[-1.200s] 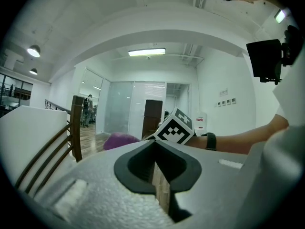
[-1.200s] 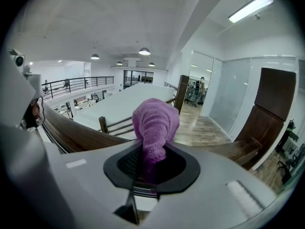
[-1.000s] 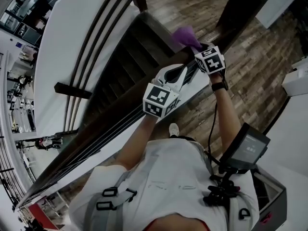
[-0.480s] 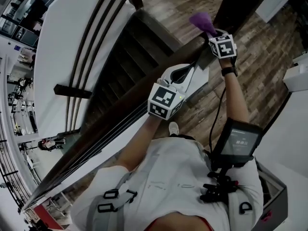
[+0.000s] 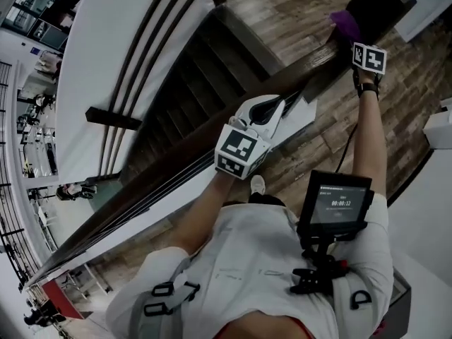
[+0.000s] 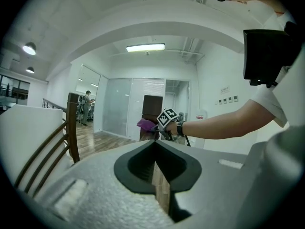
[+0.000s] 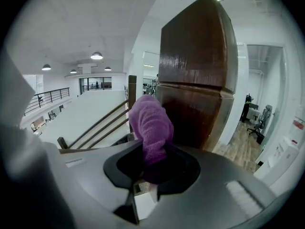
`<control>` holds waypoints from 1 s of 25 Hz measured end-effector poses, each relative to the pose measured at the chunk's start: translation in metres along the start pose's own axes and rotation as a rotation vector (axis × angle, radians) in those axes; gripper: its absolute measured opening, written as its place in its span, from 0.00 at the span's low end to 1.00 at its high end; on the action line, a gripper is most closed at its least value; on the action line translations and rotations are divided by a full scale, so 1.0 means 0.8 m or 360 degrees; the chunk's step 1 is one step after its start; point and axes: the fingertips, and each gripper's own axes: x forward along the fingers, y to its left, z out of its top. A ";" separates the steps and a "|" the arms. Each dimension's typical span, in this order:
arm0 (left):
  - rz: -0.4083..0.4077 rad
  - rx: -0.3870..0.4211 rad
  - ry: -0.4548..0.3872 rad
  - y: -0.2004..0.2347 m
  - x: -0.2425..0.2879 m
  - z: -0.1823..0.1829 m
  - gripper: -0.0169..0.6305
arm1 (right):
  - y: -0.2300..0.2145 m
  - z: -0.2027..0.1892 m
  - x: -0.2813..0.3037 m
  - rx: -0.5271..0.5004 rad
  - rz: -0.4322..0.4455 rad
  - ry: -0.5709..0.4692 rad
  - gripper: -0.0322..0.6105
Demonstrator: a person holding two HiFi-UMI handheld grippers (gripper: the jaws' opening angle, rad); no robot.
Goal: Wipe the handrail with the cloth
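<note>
The dark wooden handrail point(image 5: 176, 171) runs diagonally from lower left to the newel post point(image 5: 381, 2) at upper right. My right gripper point(image 5: 351, 37) is shut on a purple cloth point(image 5: 345, 21) and holds it on the rail's far end, right against the post. In the right gripper view the cloth point(image 7: 150, 123) sticks up out of the jaws in front of the post point(image 7: 195, 75). My left gripper point(image 5: 286, 104) lies along the rail nearer the person, jaws shut, with a sliver of wood showing under them. The left gripper view shows the cloth point(image 6: 145, 124) far ahead.
Dark stairs point(image 5: 183, 83) drop away to the left of the rail, with a white wall and wooden rails point(image 5: 134, 55) beyond them. A small screen point(image 5: 335, 203) hangs on the person's chest. Wood flooring point(image 5: 395, 111) lies to the right.
The right gripper has slid the purple cloth up the handrail, away from the left gripper, to the newel post. The left gripper has stayed almost where it was.
</note>
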 end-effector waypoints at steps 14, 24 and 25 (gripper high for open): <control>0.0468 -0.0109 -0.0111 0.069 -0.184 -0.032 0.03 | 0.168 -0.020 -0.067 -0.0080 0.0287 -0.0115 0.17; 0.0921 -0.0128 -0.0251 0.110 -0.428 -0.025 0.03 | 0.652 -0.007 -0.254 -0.0372 0.1264 -0.0409 0.17; 0.0977 -0.0117 -0.0257 0.113 -0.459 -0.027 0.03 | 0.695 -0.012 -0.275 -0.0410 0.1341 -0.0419 0.17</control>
